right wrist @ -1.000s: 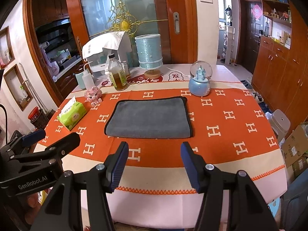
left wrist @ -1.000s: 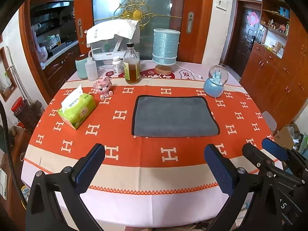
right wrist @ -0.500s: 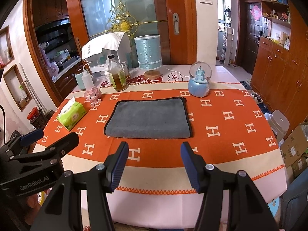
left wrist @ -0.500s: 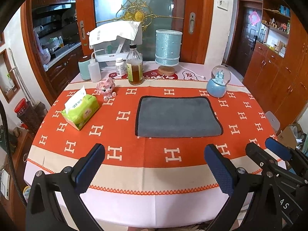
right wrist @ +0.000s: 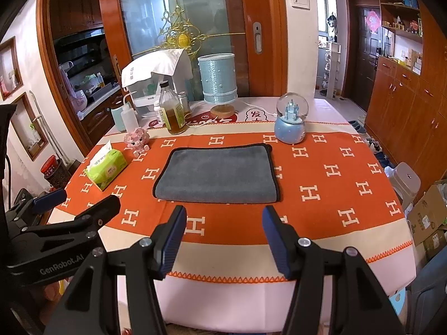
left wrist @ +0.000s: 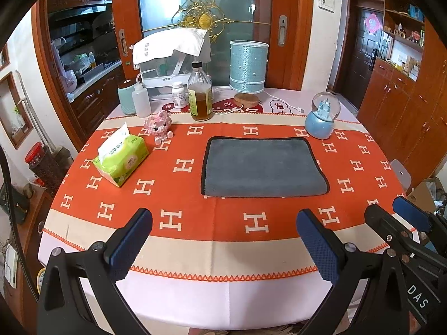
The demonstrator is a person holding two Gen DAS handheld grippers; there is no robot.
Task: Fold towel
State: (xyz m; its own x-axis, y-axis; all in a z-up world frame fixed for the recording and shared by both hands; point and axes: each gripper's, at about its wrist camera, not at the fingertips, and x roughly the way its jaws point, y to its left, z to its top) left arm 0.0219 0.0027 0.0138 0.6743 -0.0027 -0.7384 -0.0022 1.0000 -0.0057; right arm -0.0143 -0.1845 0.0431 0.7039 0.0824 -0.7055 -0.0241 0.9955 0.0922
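A grey towel (left wrist: 261,166) with a dark edge lies flat as a neat rectangle on the orange patterned tablecloth (left wrist: 178,223); it also shows in the right wrist view (right wrist: 218,174). My left gripper (left wrist: 223,240) is open and empty, held above the table's near edge, short of the towel. My right gripper (right wrist: 223,237) is open and empty, also near the front edge. The right gripper shows at the right of the left wrist view (left wrist: 405,223); the left gripper shows at the left of the right wrist view (right wrist: 75,209).
A green tissue pack (left wrist: 121,159) and a pink toy (left wrist: 160,124) lie left of the towel. An amber bottle (left wrist: 199,95), a blue lamp (left wrist: 248,71) and a snow globe (left wrist: 322,115) stand behind it. Wooden cabinets (left wrist: 405,106) stand at the right.
Both grippers have drawn back slightly and tilted, so the table and towel sit a little lower in the left view. The towel has not moved. Both grippers stay open.
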